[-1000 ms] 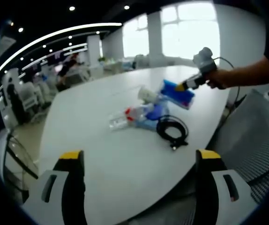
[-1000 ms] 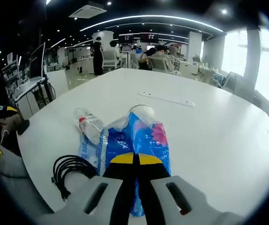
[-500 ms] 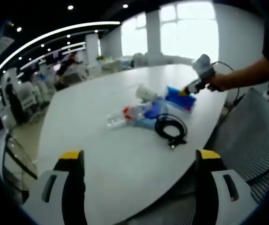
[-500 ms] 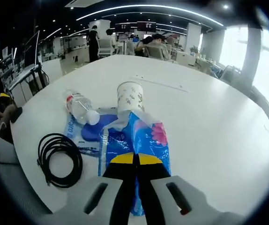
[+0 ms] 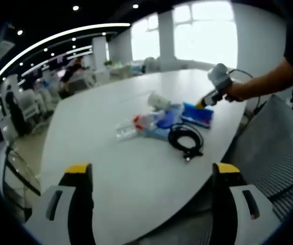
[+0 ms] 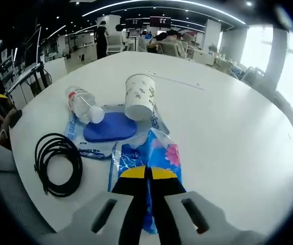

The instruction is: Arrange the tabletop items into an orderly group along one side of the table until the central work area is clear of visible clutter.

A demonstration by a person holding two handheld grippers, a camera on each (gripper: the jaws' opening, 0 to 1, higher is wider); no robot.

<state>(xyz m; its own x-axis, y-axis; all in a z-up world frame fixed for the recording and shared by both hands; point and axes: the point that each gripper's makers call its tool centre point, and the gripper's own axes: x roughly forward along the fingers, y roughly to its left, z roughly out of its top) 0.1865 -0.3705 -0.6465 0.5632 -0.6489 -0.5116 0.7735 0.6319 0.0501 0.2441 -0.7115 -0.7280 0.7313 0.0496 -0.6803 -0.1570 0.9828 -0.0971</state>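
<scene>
In the left gripper view, my left tongs (image 5: 154,176) are released, the two jaws stand far apart over the near part of the white counter (image 5: 105,168) and hold nothing. Farther on the counter I see the group of items: a clear water bottle (image 5: 136,126) lying on its side, a paper cup (image 5: 159,100) behind it, a blue packet (image 5: 197,114) and a coiled black cable (image 5: 186,139) nearest to the edge. The right tongs (image 5: 202,104) come in from the right, with a hand (image 5: 233,92) on the handle, and their tips touch the blue packet.

In the right gripper view, my right tongs (image 6: 147,173) are clenched on the near end of the blue packet (image 6: 151,163), which lies on the counter (image 6: 228,148). Just beyond it are a flat blue pad (image 6: 110,126) on a printed plastic bag (image 6: 82,145), the paper cup (image 6: 140,97) standing upright and the water bottle (image 6: 82,103) beside the cup. The black cable (image 6: 58,163) lies to the left, near the counter edge.
</scene>
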